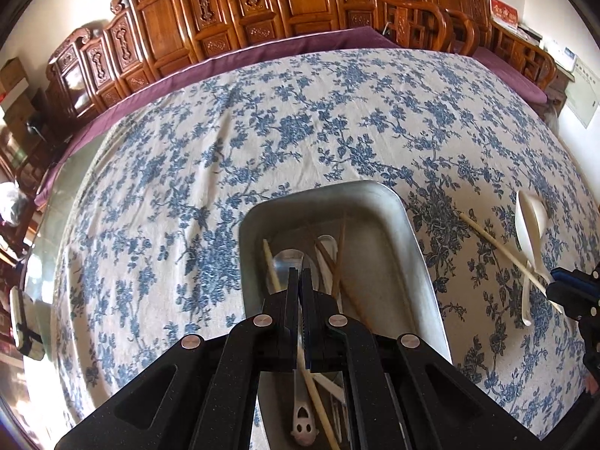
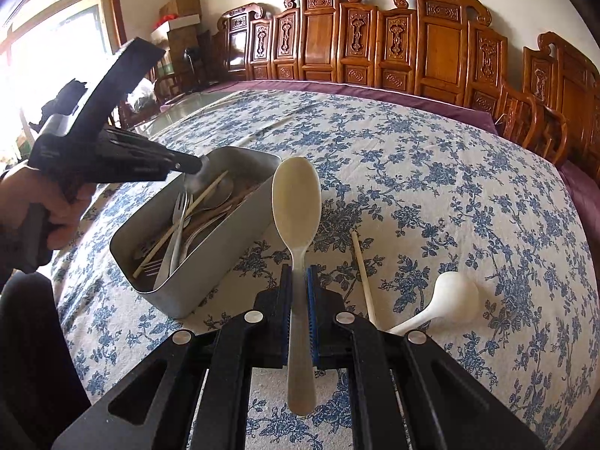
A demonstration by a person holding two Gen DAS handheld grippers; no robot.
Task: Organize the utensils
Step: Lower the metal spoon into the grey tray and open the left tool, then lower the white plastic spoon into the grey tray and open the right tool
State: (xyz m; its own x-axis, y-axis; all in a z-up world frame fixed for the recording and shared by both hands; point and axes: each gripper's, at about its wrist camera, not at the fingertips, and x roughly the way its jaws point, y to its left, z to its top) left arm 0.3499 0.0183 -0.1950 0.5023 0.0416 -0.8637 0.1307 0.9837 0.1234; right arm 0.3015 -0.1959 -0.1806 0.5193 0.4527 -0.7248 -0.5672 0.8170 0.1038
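Both grippers clamped on spoons at the metal tray.

The left gripper (image 1: 300, 273) is closed on a metal spoon (image 1: 287, 262) held over the metal tray (image 1: 408, 225), which holds forks and chopsticks below its jaws. The right gripper (image 2: 299, 273) grips a cream spoon (image 2: 296, 195) by the handle, bowl forward of its jaws. A chopstick (image 2: 362, 273) and white ladle (image 2: 450, 296) lie on the floral tablecloth (image 2: 450, 187) right of its jaws.
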